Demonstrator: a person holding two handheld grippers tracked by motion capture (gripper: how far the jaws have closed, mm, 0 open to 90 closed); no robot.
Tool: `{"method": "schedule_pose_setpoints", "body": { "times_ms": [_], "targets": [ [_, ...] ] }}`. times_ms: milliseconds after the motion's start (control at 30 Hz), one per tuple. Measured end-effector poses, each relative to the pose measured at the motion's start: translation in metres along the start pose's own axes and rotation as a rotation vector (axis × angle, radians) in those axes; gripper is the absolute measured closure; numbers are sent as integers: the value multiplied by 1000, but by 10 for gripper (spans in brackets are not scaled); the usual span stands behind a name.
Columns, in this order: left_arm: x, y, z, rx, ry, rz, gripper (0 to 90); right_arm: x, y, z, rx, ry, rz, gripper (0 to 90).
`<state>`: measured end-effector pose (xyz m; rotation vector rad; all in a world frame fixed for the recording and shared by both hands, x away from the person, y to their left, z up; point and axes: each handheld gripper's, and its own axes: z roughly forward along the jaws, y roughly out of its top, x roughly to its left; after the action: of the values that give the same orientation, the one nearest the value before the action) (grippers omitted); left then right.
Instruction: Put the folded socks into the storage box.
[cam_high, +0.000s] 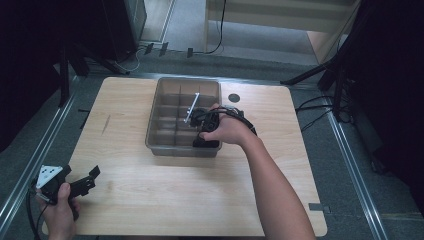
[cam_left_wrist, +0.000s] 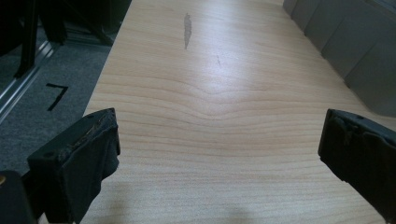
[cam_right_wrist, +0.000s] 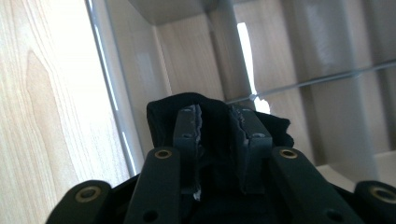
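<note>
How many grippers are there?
2. The left gripper is at the table's near left corner; the right gripper reaches into the grey tray.

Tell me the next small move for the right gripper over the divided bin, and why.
Probably lower it a little further and then open the jaws. The right gripper is shut on a black cloth and is inside the grey divided bin, just above a compartment along its near wall. The left gripper waits open over the table, so the drop seems to be the right one's.
</note>
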<state>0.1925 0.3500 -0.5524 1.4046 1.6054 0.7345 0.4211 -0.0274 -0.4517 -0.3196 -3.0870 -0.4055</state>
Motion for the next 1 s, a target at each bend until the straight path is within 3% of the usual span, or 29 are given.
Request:
{"method": "schedule_pose_setpoints", "body": {
  "times_ms": [233, 467, 700, 1000],
  "targets": [
    [0, 0, 0, 1, 1, 3, 0, -2, -2, 3, 0, 23, 44, 738],
    [0, 0, 0, 1, -2, 1, 0, -2, -2, 3, 8, 19, 31, 743],
    [0, 0, 0, 4, -3, 0, 0, -5, -4, 4, 6, 44, 59, 738],
    [0, 0, 0, 4, -3, 1, 0, -5, -4, 4, 8, 39, 44, 738]
  ]
}}
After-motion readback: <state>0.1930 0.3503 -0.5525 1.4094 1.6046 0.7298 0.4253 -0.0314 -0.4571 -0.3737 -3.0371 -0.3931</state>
